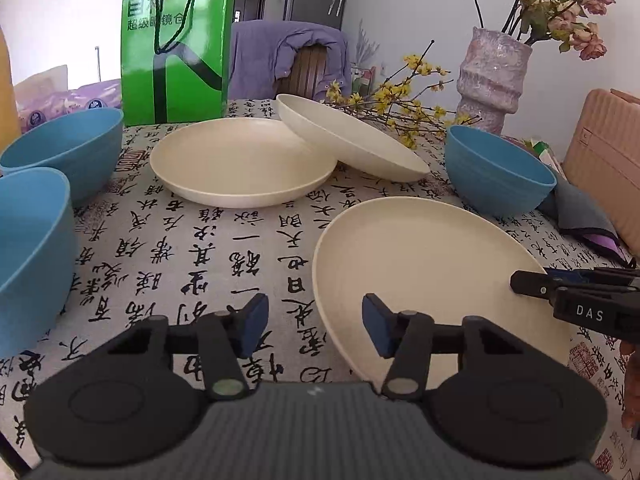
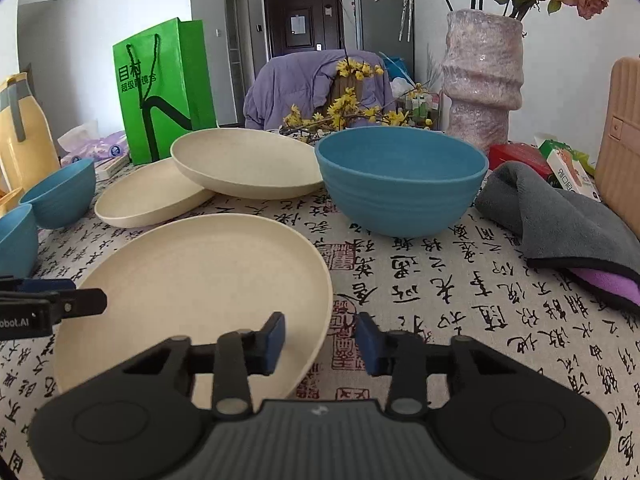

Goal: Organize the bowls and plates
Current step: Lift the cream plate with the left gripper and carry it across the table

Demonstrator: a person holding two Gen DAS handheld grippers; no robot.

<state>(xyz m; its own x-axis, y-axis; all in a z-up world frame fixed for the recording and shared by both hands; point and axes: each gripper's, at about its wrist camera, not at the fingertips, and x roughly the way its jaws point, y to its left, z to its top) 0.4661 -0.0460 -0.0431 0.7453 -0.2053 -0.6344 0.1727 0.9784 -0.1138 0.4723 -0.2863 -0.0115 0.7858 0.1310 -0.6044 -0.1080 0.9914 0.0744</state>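
Three cream plates lie on the table. The near plate sits between both grippers. A second plate lies further back, and a third plate leans tilted on its rim. One blue bowl stands at the right; two blue bowls stand at the left, also in the right wrist view. My left gripper is open at the near plate's left edge. My right gripper is open astride its right rim.
A green paper bag stands at the back left. A pink vase with flowers and yellow flower branches stand at the back. A grey cloth and a tan case lie at the right. A yellow jug stands far left.
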